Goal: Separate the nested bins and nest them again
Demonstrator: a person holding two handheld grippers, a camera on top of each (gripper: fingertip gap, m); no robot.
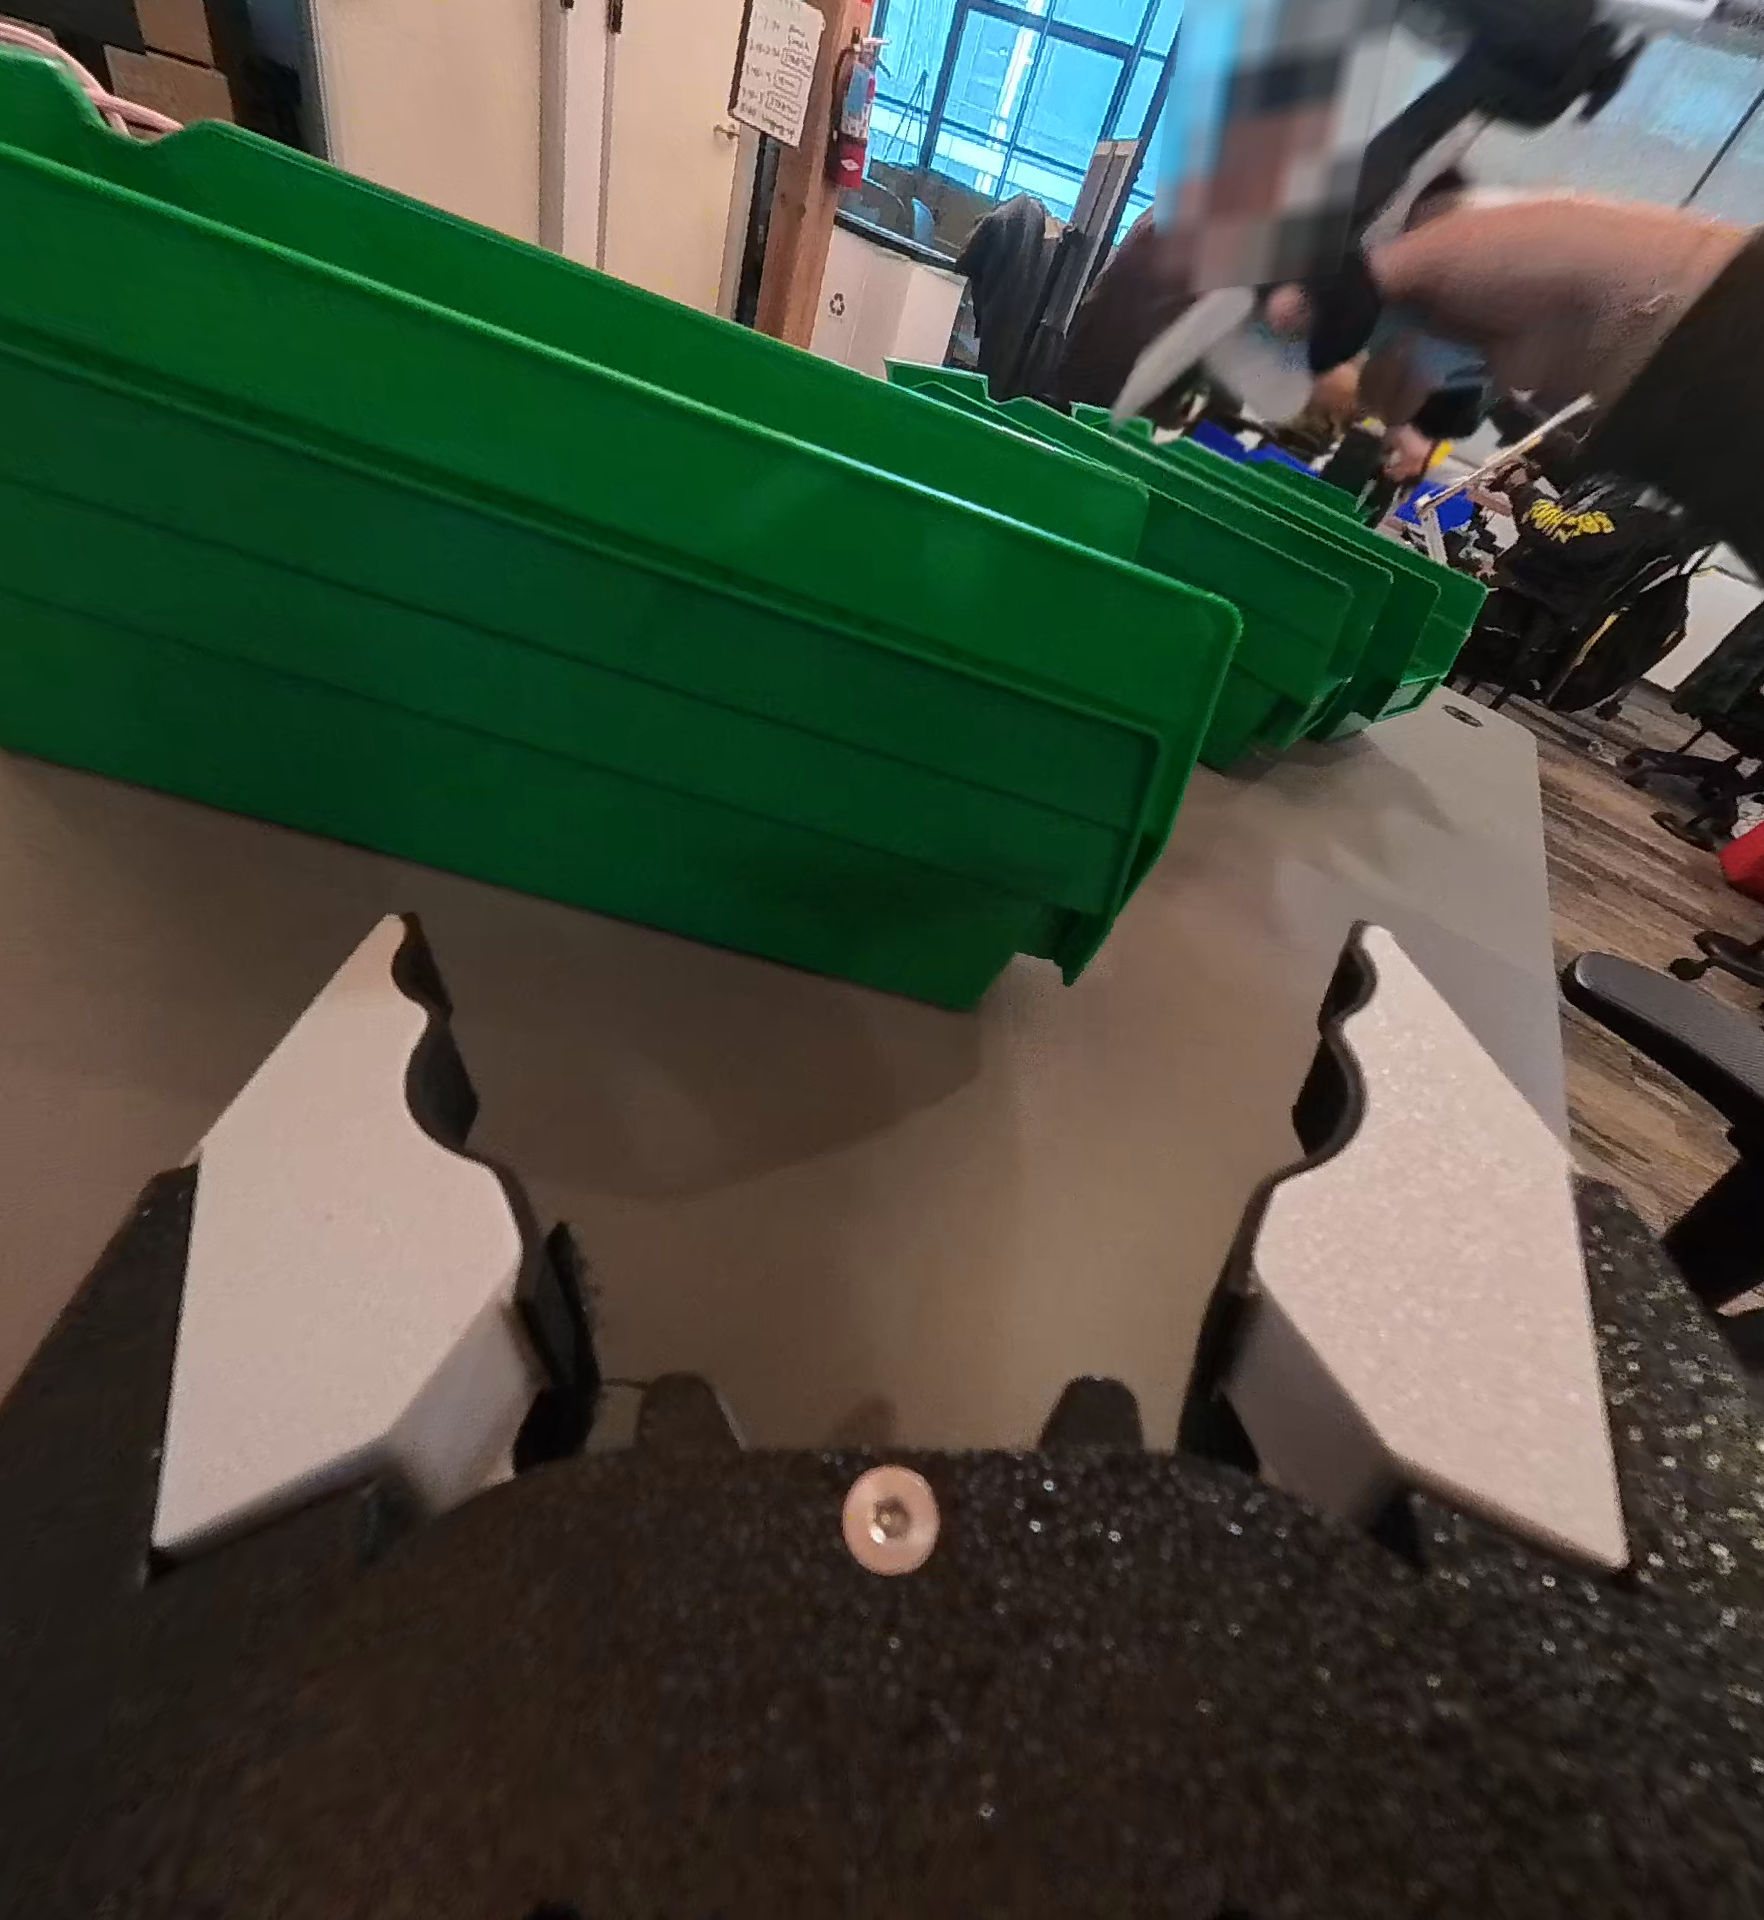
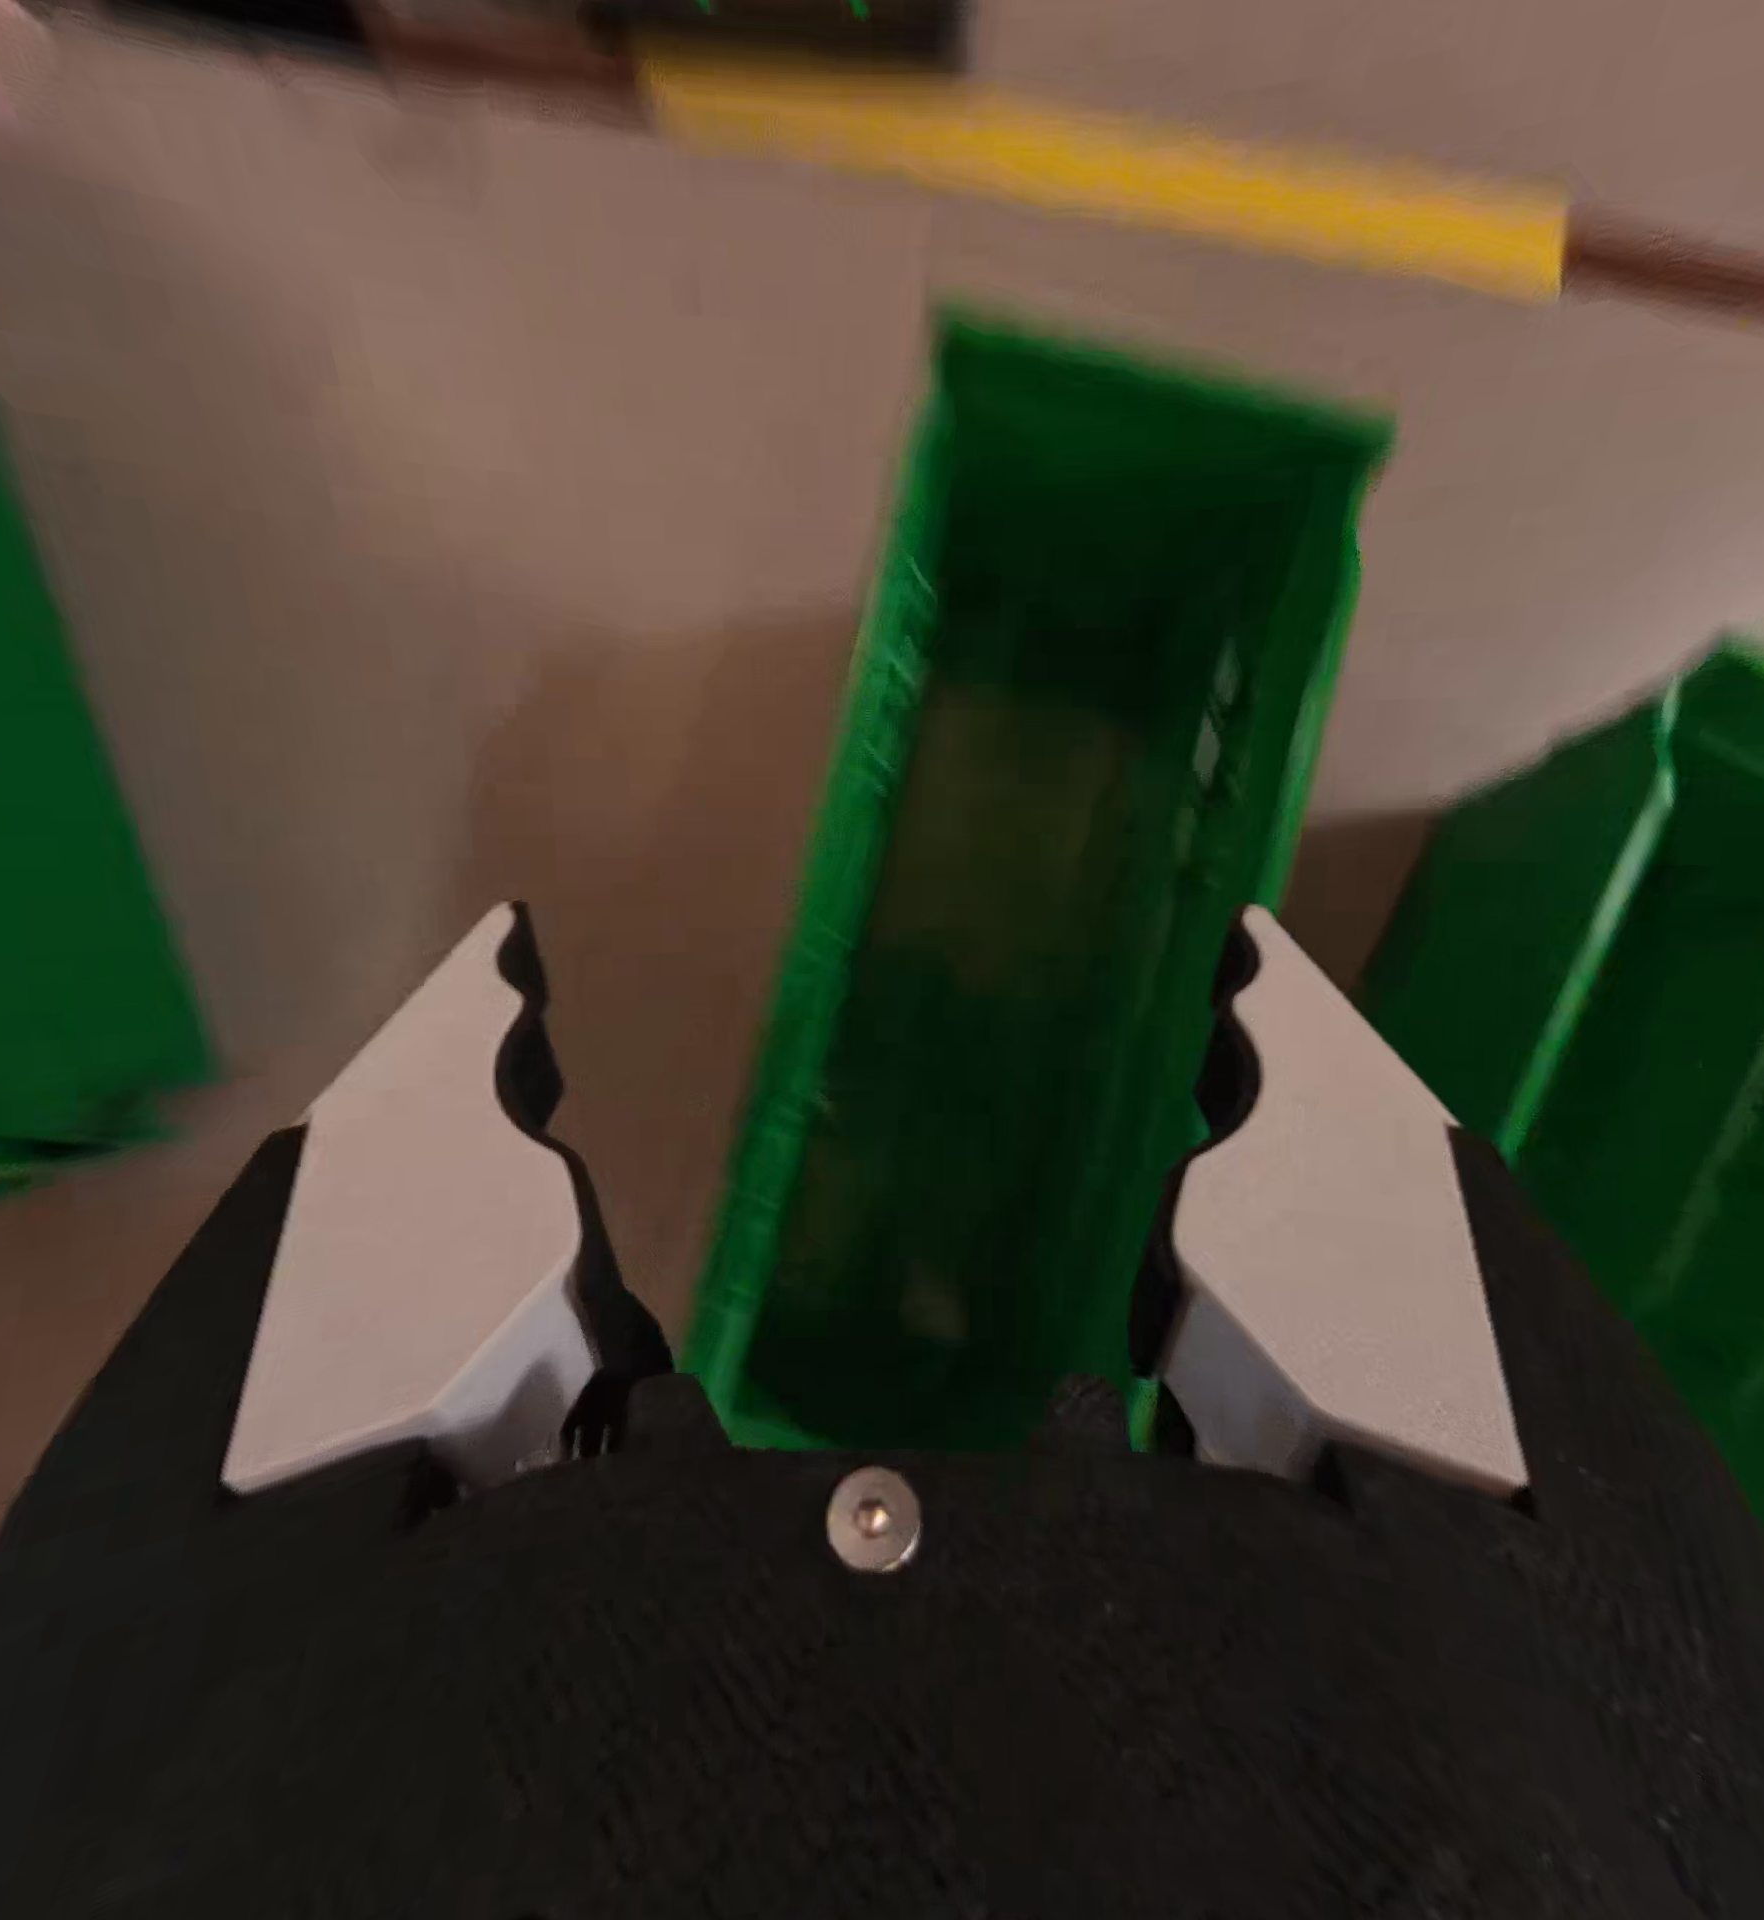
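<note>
Grey tabletop (image 1: pixel 857 1143) lies under both wide-open, empty grippers, left gripper (image 1: pixel 883 997) facing nested green plastic bins (image 1: pixel 545 644) at 11 o'clock, right gripper (image 2: pixel 883 977) above long single green plastic bin (image 2: pixel 1065 831) at 12 o'clock; I would grip one rim squarely.

Grey table (image 1: pixel 1429 831), red fire extinguisher (image 1: pixel 854 114), black chair (image 1: pixel 1751 1091).

Left gripper (image 1: pixel 883 935): jaws spread, bare grey table (image 1: pixel 857 1195) between them. Nested green bins (image 1: pixel 545 644) block the way ahead.

Right gripper (image 2: pixel 883 925): jaws spread above a single green bin (image 2: pixel 1044 883), open-topped; clear table to its left.
</note>
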